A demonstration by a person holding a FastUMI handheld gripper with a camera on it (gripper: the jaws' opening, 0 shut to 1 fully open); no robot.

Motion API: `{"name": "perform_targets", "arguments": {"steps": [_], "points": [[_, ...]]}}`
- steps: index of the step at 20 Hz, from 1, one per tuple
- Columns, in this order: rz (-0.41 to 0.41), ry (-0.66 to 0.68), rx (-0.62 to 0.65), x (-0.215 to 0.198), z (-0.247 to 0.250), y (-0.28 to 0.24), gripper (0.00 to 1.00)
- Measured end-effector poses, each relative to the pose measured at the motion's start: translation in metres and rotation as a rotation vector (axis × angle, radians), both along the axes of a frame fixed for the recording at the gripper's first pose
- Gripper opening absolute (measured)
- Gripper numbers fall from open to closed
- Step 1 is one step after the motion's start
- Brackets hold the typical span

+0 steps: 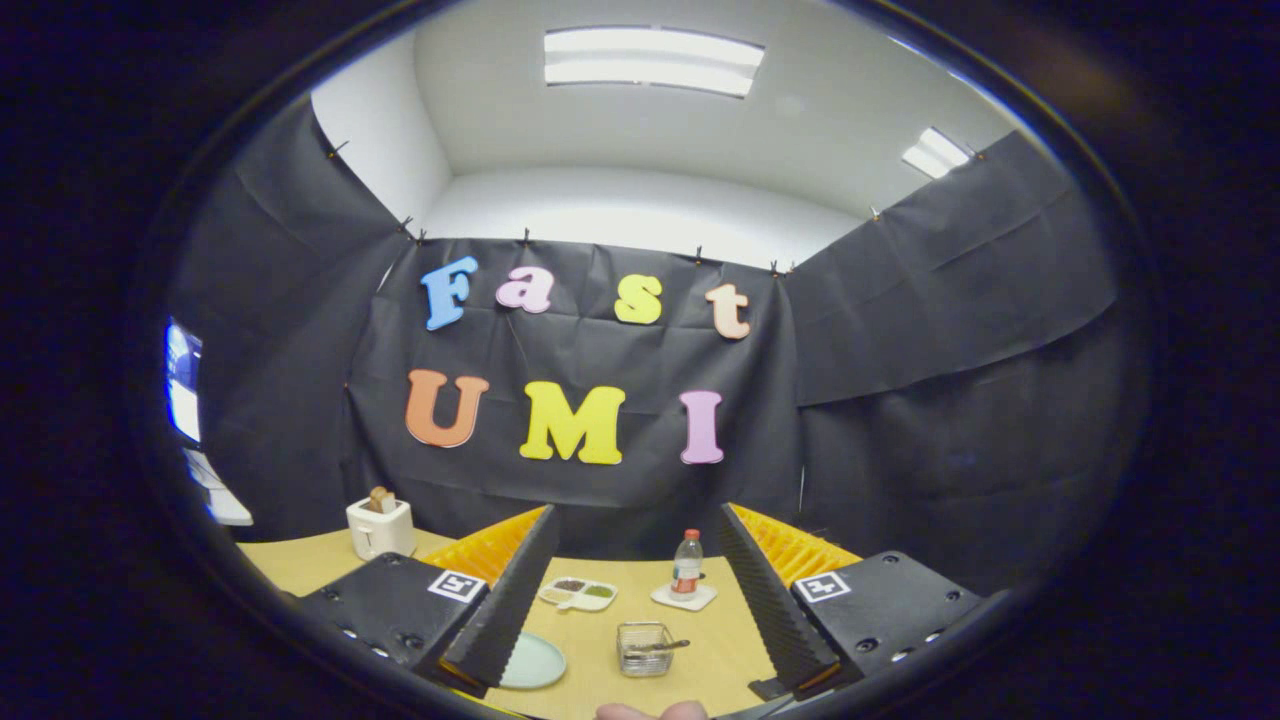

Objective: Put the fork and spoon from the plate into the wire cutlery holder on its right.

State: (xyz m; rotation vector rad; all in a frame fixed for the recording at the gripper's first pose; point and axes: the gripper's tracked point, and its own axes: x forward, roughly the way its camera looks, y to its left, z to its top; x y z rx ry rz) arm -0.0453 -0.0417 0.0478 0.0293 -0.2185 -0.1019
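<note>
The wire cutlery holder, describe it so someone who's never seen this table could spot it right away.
On the tan table, look between the open gripper's two fingers. Right of the pale green plate stands the wire cutlery holder, a small square mesh basket. A utensil handle pokes over its rim.

Gripper camera is riding high above the table's (300, 570) near edge, facing level toward the far wall, fingers (500, 600) framing the tabletop below, well back.
</note>
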Motion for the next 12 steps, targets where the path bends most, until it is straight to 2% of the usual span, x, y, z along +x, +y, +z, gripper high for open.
{"name": "perform_targets", "arguments": {"steps": [5, 7, 12], "points": [[-0.016, 0.023, 0.033, 0.012, -0.009, -0.004, 0.96], [-0.047, 0.022, 0.024, 0.015, -0.01, -0.01, 0.96], [-0.024, 0.056, 0.032, 0.019, -0.02, -0.003, 0.96]]}}
